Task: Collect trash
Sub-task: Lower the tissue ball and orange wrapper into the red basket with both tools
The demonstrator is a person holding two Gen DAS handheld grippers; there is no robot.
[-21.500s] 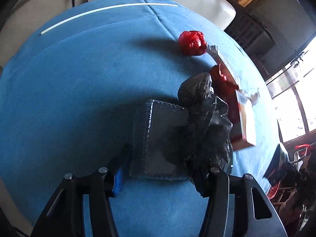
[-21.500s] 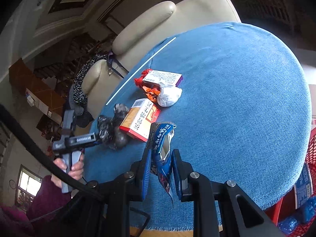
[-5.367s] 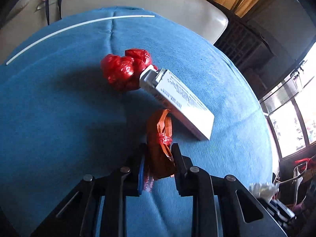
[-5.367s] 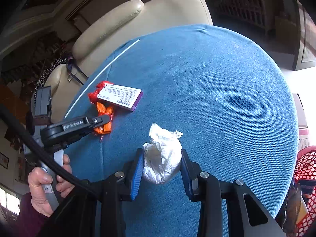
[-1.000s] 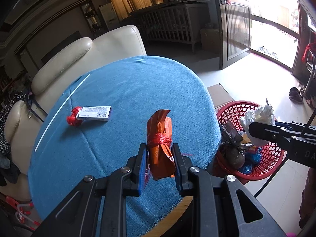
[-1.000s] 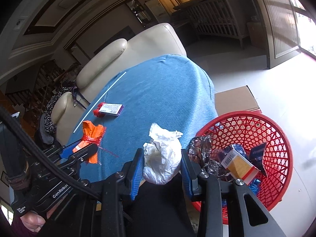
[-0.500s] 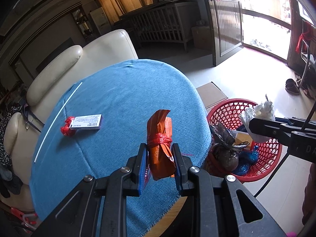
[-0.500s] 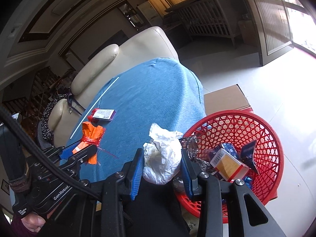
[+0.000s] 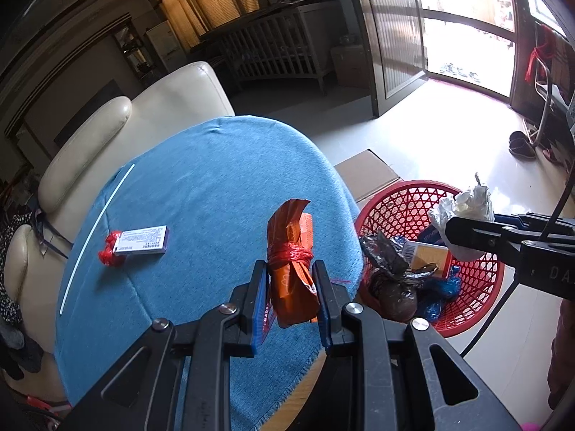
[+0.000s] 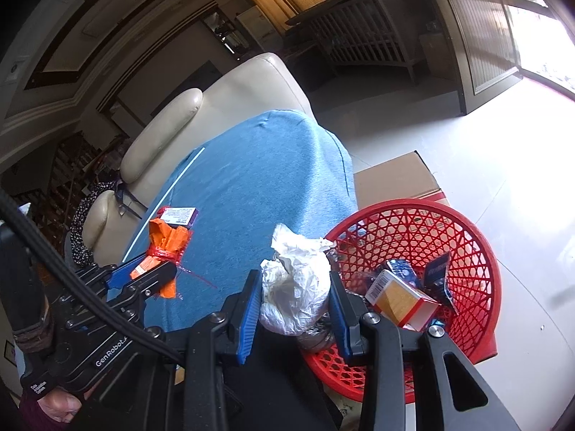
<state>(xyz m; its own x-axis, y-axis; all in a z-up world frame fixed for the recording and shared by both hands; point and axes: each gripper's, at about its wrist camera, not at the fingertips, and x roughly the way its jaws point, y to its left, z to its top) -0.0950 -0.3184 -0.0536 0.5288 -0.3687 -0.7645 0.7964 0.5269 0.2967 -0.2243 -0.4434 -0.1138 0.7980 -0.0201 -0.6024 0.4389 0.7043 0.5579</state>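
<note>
My left gripper (image 9: 290,273) is shut on an orange wrapper tied with red string (image 9: 291,269) and holds it above the near edge of the blue round table (image 9: 215,186). My right gripper (image 10: 294,287) is shut on a crumpled white plastic bag (image 10: 296,287), held above the near rim of the red mesh basket (image 10: 467,244) on the floor. The basket (image 9: 402,201) holds a box, dark foil and blue wrappers. A white and purple box (image 9: 142,240) and a red wad (image 9: 107,255) lie on the table.
A thin white stick (image 9: 95,230) lies along the table's left side. A cream leather sofa (image 9: 118,125) stands behind the table. A flat cardboard box (image 10: 395,176) lies on the floor beside the basket. Tiled floor extends right toward a bright doorway.
Both grippers have shifted a little with their loads still held. The basket sits more fully under the right gripper's white bag than a second ago.
</note>
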